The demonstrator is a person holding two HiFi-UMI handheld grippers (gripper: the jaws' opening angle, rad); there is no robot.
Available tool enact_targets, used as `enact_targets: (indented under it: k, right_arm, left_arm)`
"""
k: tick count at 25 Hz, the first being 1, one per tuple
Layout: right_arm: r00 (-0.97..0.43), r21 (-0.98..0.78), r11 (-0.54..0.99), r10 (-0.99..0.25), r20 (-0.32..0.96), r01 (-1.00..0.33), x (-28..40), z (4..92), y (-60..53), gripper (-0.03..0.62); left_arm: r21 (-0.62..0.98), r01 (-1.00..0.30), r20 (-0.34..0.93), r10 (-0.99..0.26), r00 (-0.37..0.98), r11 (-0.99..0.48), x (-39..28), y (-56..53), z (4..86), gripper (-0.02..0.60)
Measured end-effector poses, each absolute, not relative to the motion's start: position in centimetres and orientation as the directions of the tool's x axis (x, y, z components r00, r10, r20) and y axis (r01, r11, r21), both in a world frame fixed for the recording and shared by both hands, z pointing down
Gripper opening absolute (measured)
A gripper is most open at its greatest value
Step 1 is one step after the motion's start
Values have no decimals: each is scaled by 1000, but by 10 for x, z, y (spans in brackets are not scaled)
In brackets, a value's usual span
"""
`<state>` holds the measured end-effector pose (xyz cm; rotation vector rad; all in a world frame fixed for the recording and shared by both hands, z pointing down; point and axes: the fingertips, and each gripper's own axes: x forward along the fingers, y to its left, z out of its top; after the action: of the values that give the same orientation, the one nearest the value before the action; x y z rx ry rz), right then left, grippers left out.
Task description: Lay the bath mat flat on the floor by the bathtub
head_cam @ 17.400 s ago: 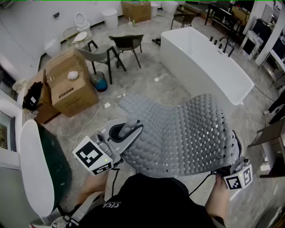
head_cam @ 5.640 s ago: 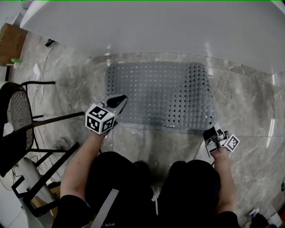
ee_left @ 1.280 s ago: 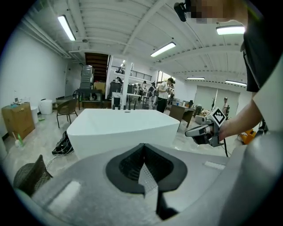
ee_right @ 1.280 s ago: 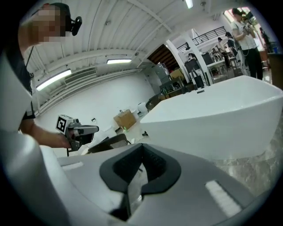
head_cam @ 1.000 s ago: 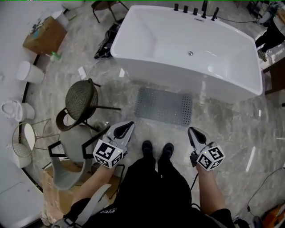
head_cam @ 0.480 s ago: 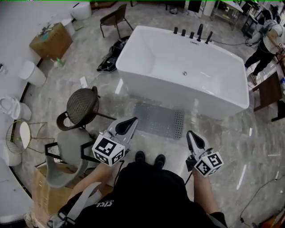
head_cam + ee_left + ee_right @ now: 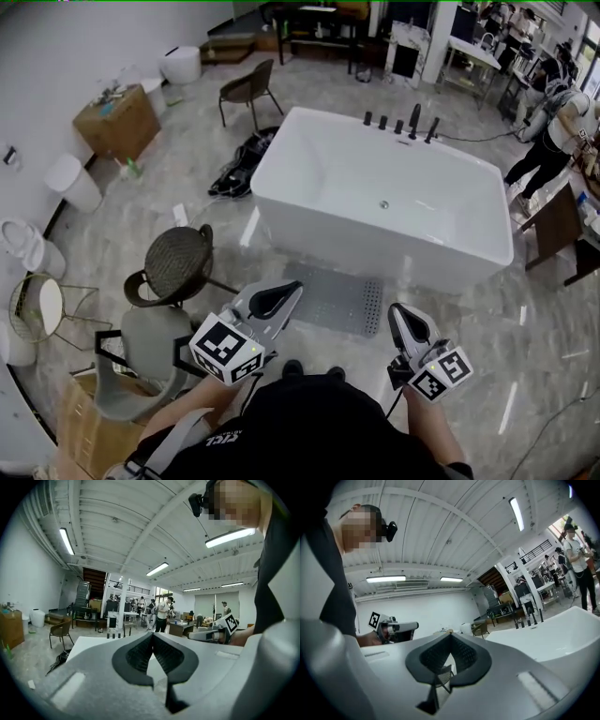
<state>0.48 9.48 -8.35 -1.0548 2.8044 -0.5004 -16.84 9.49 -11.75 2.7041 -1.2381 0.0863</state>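
Observation:
The grey perforated bath mat lies flat on the marble floor, along the near side of the white bathtub. Both grippers hang well above it, apart from it, near my body. My left gripper points over the mat's left end; its jaws meet at the tips with nothing between them. My right gripper hovers off the mat's right end, jaws also shut and empty. Each gripper view looks out level across the room and shows the other gripper.
A round dark chair and a grey chair stand left of the mat. A black bag lies by the tub's left end. Cardboard box, white fixtures at left. A person bends at back right.
Both grippers have risen, staying shut and empty. The view has pulled up and back, so the mat and tub look smaller and farther. The mat has not moved.

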Motion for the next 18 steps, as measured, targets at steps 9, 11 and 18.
enact_targets:
  k: [9, 11, 18]
  right_arm:
    - [-748, -238, 733, -663, -38, -637, -22, -129, 90, 0]
    - [-753, -218, 739, -658, -26, -638, -30, -129, 89, 0]
    - [-758, -219, 741, -652, -11, -635, -37, -126, 89, 0]
  left_arm:
    - [49, -807, 98, -801, 590, -589, -210, 91, -127, 6]
    - [51, -817, 89, -812, 577, -574, -215, 86, -125, 6]
    - [64, -790, 106, -783, 613, -610, -207, 84, -121, 6]
